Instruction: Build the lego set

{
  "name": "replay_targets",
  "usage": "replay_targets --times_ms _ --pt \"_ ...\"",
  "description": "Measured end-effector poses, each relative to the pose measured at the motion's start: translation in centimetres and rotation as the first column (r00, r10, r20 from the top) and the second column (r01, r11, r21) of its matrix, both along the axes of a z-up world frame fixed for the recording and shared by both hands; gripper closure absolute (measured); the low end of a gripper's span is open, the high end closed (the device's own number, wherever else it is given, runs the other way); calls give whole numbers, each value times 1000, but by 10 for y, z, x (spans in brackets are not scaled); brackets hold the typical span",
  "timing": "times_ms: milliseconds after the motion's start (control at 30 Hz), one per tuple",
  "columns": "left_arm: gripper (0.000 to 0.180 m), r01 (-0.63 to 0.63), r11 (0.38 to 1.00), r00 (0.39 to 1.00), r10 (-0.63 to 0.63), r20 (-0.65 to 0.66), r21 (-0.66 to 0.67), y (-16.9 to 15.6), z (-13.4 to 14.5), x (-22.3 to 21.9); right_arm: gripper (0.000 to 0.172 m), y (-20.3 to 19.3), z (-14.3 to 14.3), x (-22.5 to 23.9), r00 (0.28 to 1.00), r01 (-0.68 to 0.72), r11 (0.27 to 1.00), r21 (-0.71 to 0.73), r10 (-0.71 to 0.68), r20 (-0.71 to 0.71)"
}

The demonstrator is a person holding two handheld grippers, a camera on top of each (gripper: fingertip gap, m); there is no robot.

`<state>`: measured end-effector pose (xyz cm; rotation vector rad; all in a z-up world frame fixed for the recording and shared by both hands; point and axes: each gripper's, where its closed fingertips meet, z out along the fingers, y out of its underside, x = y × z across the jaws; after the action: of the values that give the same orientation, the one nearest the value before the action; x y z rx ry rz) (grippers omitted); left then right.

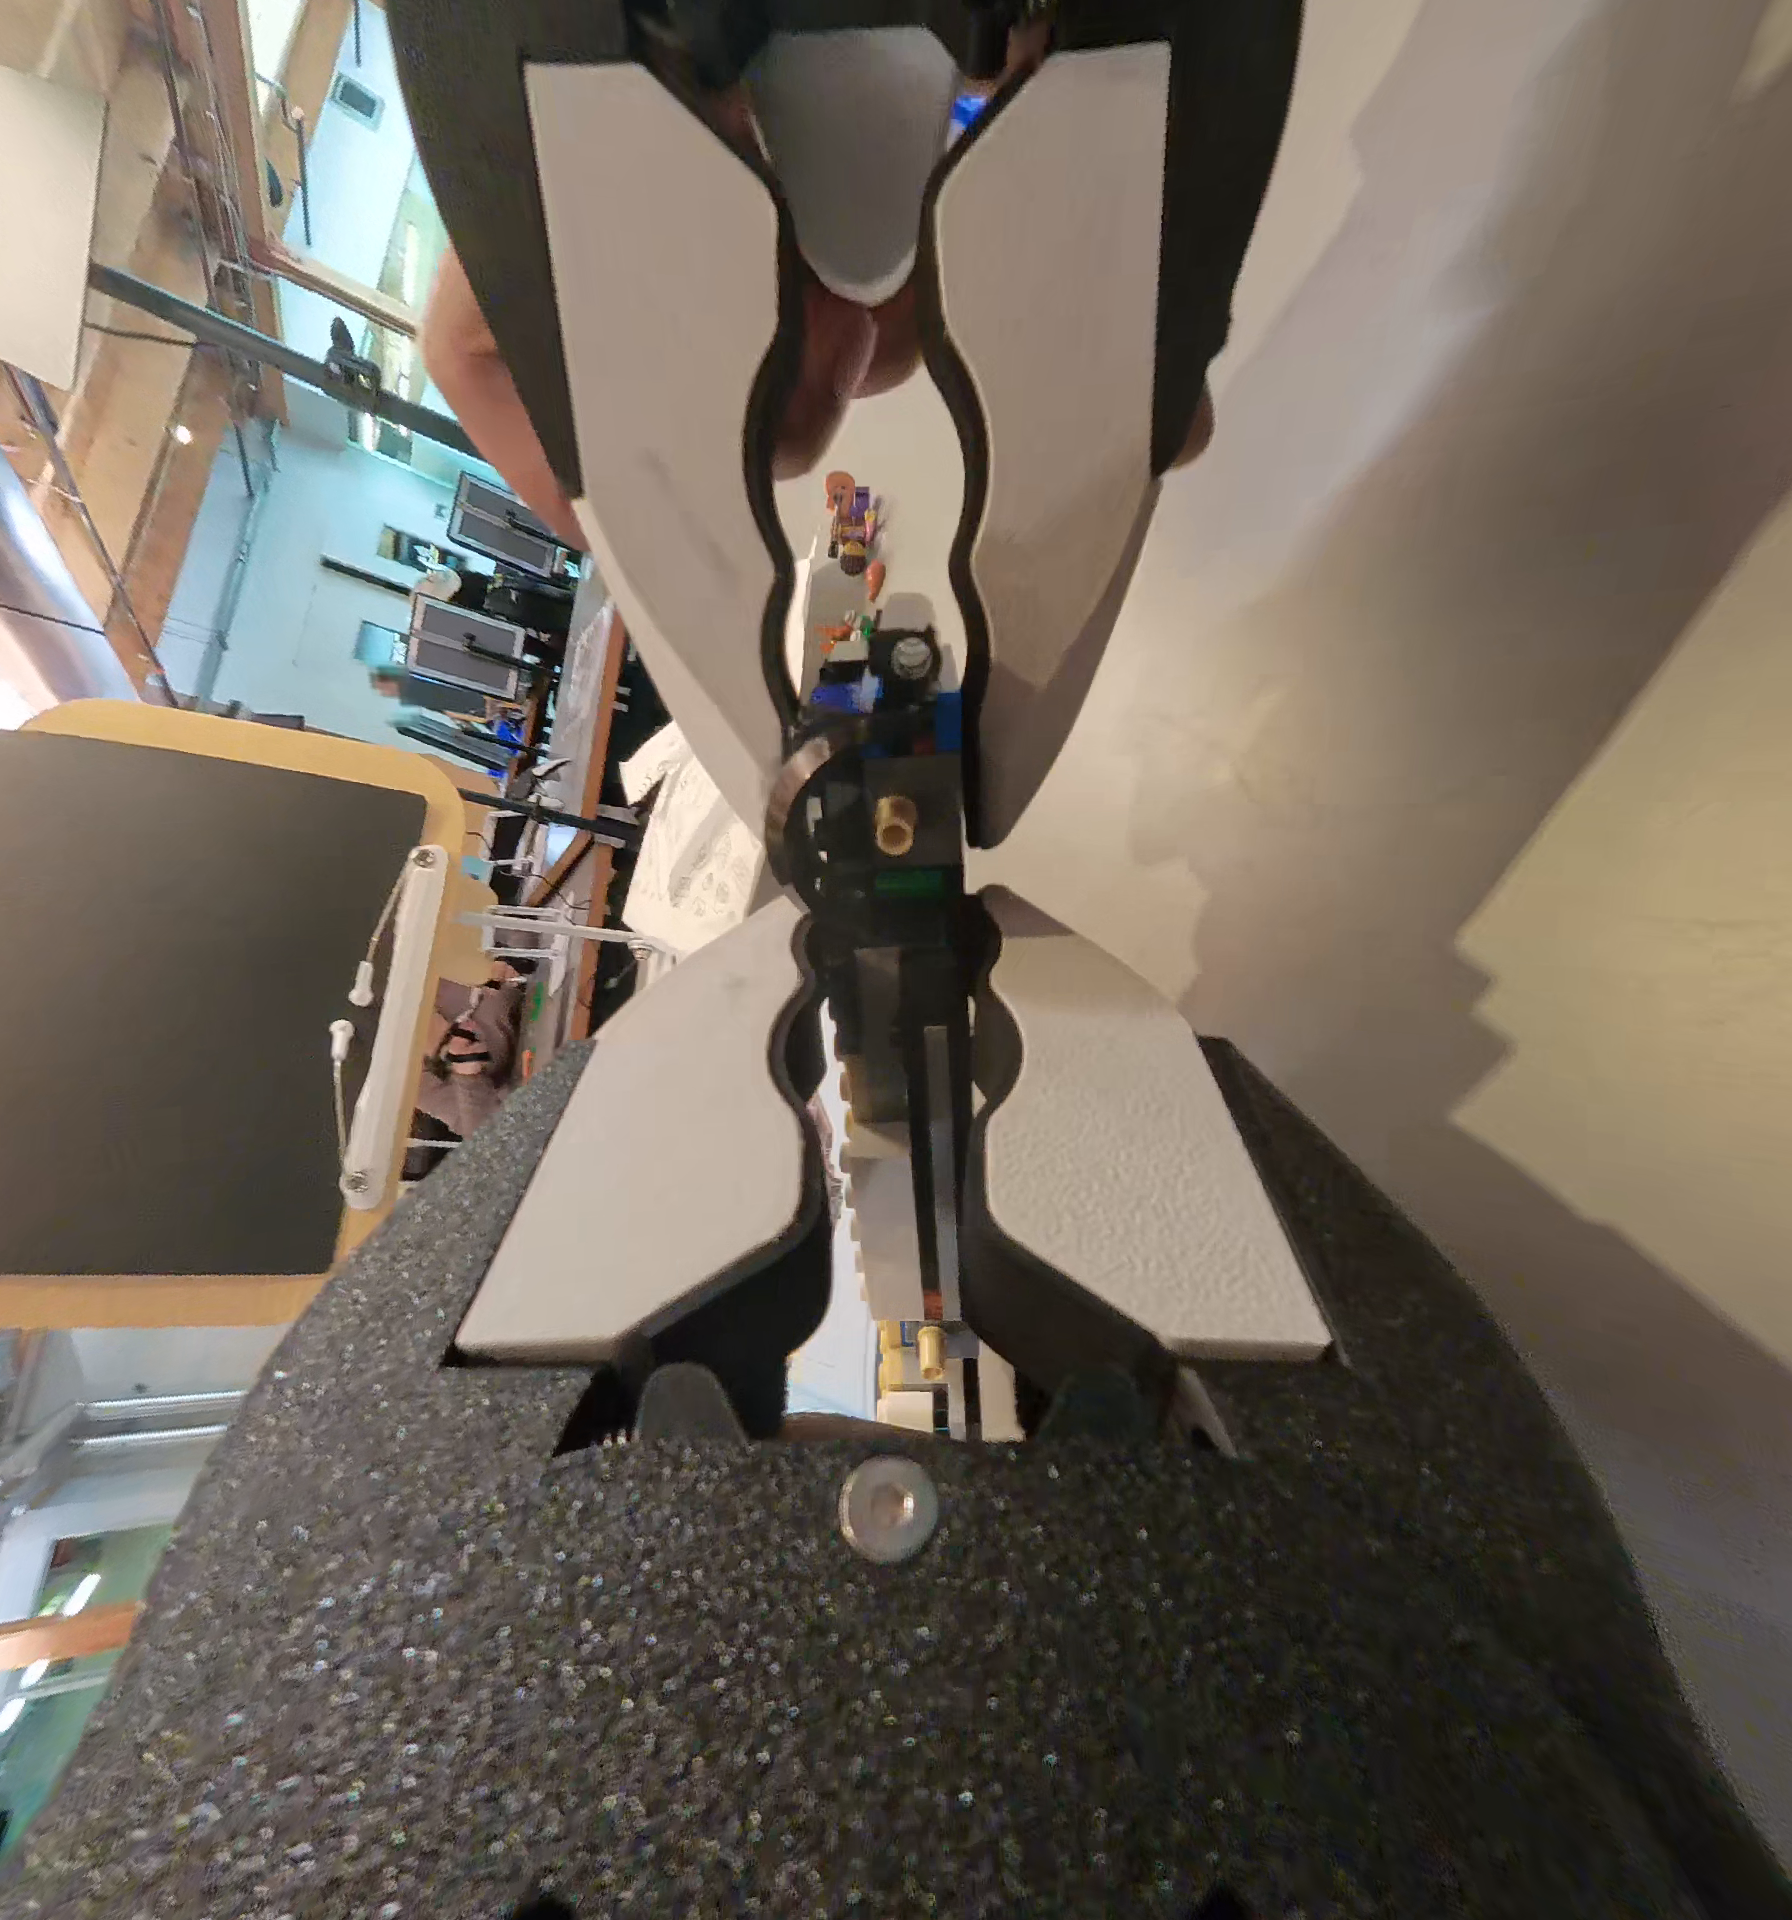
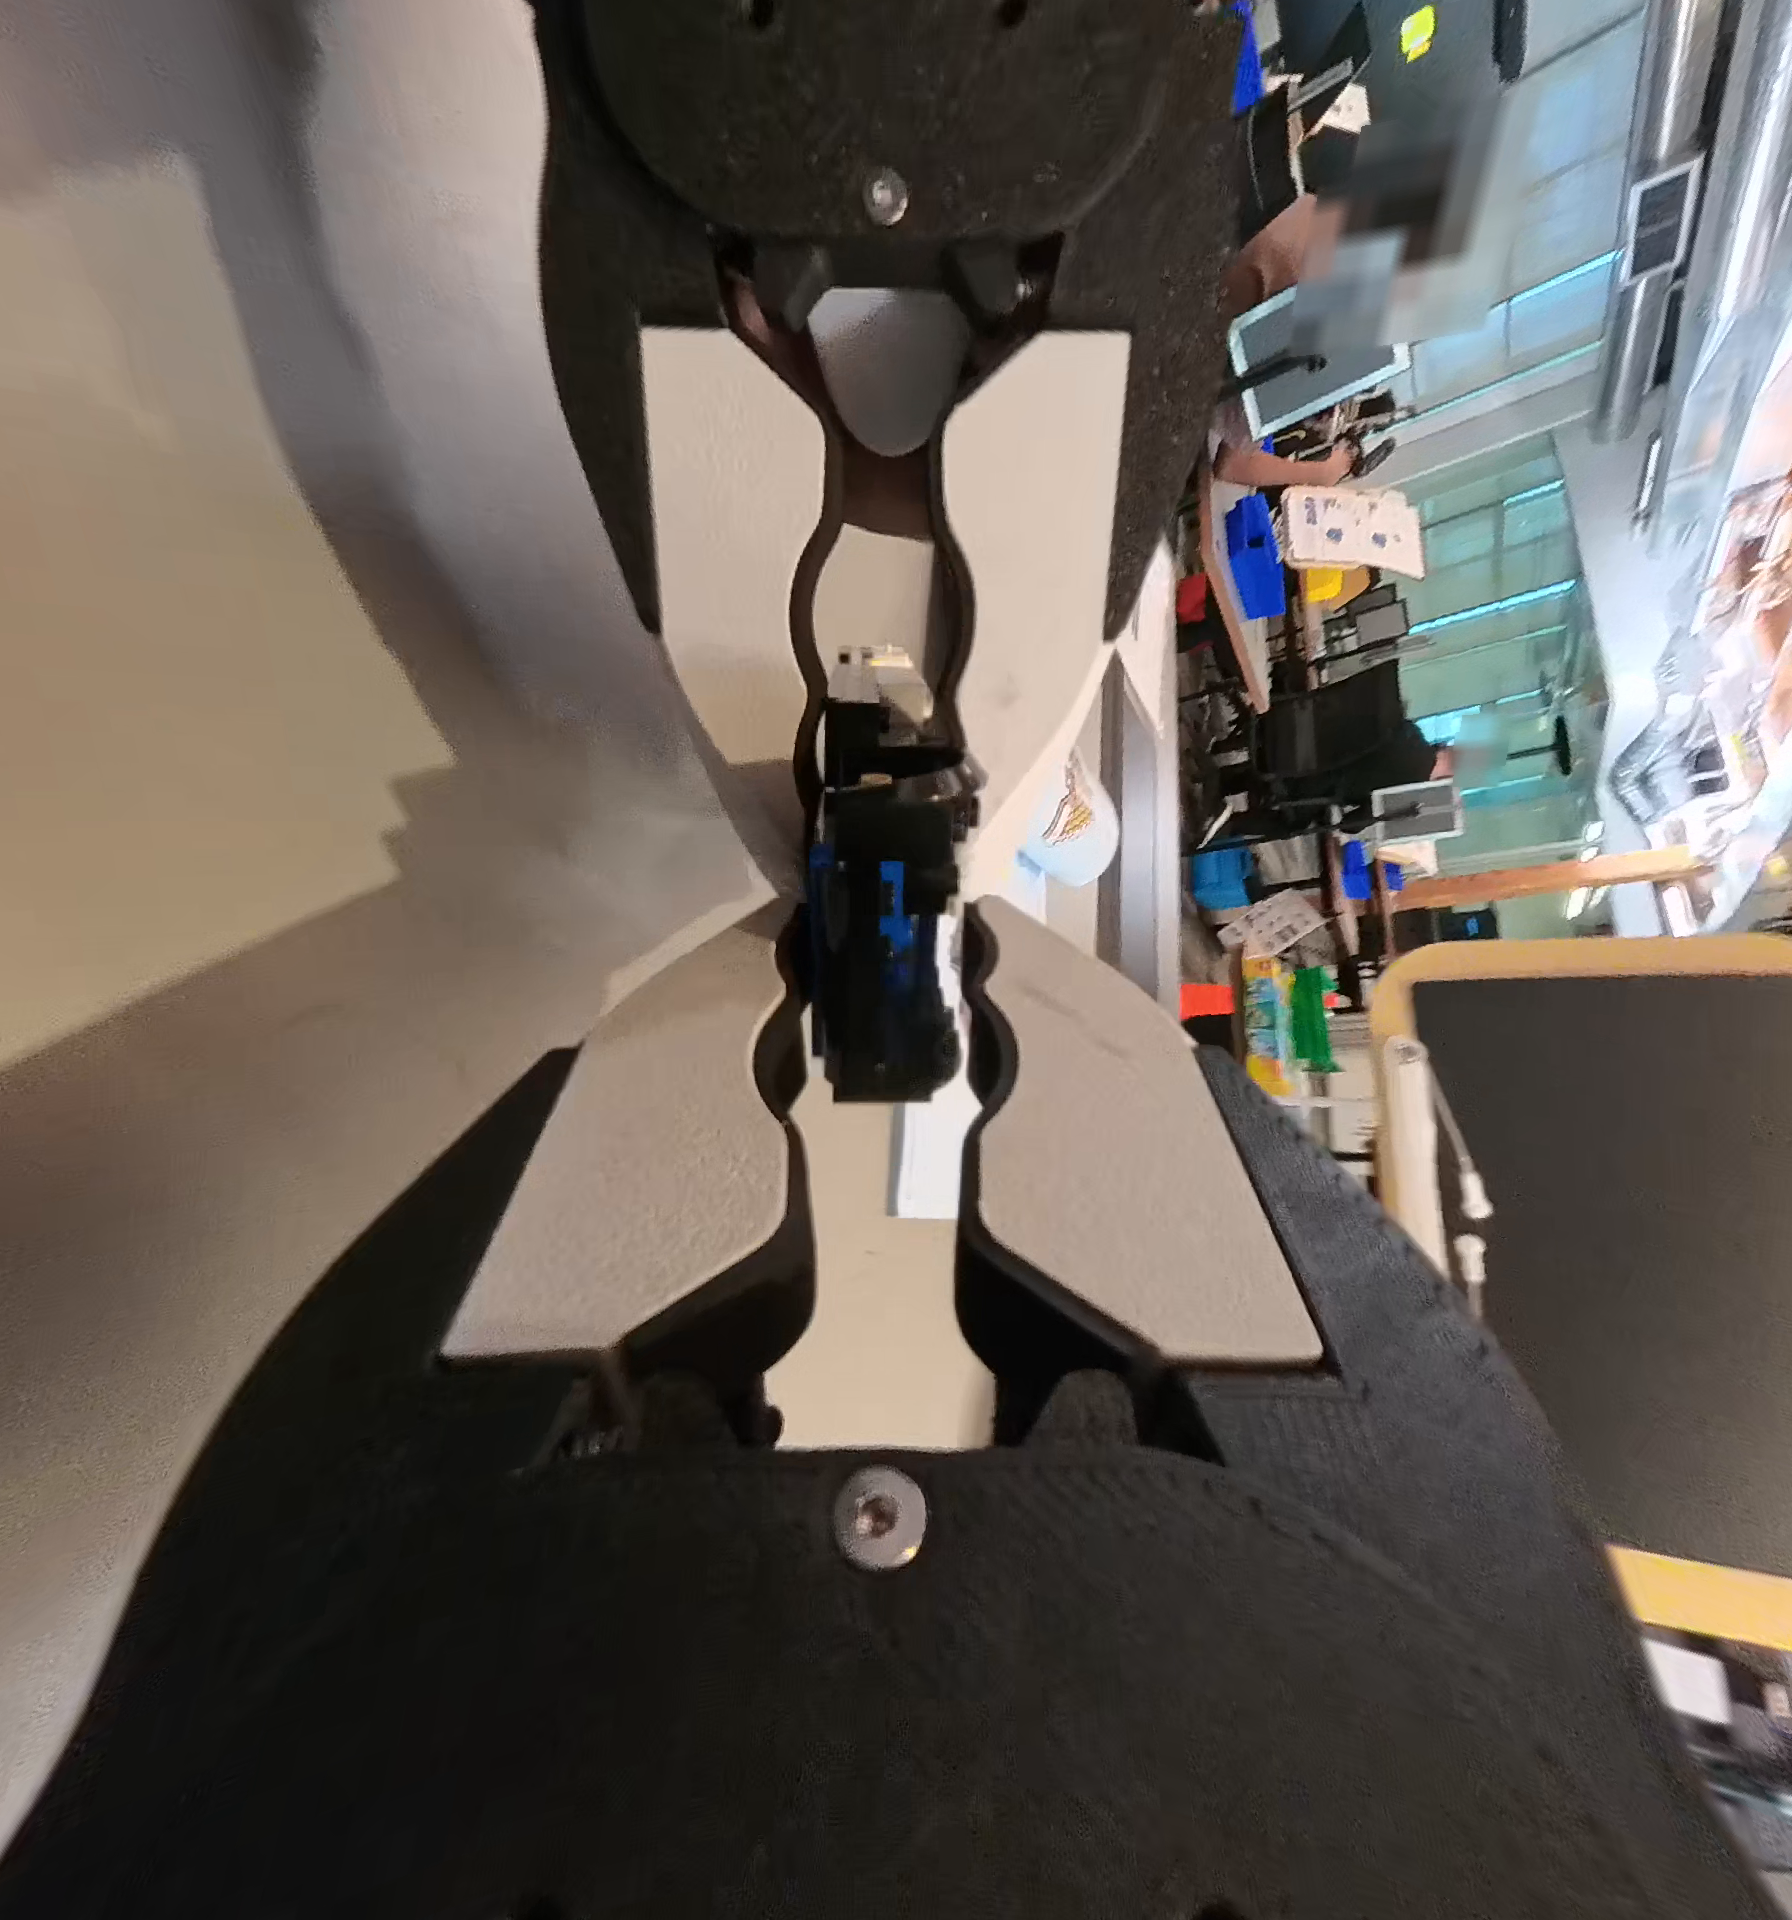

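The left gripper was closed narrowly on a black, blue and grey brick model, pads pressing its sides. The right gripper, facing it tip to tip, clamped the model's other end. Small toy figures lay on the white table beyond the jaws.

No legible writing (printed sheets too blurred)
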<state>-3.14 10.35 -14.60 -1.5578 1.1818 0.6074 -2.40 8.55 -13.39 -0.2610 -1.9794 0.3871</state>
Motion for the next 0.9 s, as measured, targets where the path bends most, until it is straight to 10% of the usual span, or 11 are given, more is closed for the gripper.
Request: replay_targets --times_ms 900 --pt "156 27 1000 969 -29 -245 -13 -11 -4 7 132 -13 -12 18 974 -220 835 504 219 62"
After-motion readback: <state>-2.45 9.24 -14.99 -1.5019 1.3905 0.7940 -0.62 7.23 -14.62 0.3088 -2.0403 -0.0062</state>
